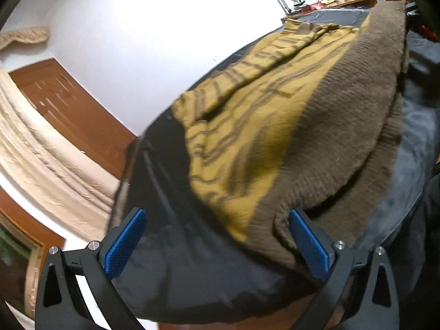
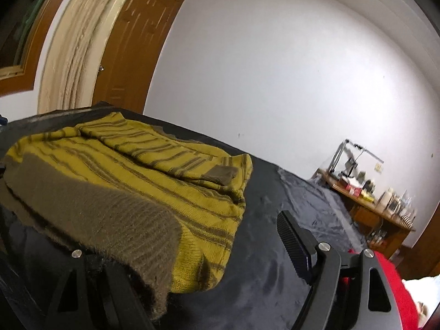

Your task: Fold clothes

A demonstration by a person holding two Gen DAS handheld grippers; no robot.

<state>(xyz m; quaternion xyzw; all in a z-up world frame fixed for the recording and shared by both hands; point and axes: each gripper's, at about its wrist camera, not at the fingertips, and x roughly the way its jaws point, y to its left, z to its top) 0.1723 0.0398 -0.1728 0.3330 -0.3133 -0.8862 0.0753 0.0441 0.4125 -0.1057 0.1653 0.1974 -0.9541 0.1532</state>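
Left hand-held gripper (image 1: 217, 236) tilts downward over the near edge of the surface (image 1: 192, 275), which is covered in black cloth; its two blue pads (image 1: 123, 243) stand wide apart with nothing pressed between them. The right pad sits just beside the brown ribbed hem of the sweater (image 1: 247, 126), contact unclear. The sweater, mustard yellow with brown stripes, lies folded on the black cloth, sleeve laid across the body, hem toward the near side. Right hand-held gripper (image 2: 198, 253) points slightly below level, rolled a little to one side; jaws apart. Its right finger (image 2: 295, 244) stands clear over bare black cloth; the left finger is hidden under the overhanging brown hem, so whether it touches cannot be told. In the right wrist view the sweater (image 2: 132, 181) occupies the left half of the surface. A red sleeve (image 2: 396, 288) shows near right.
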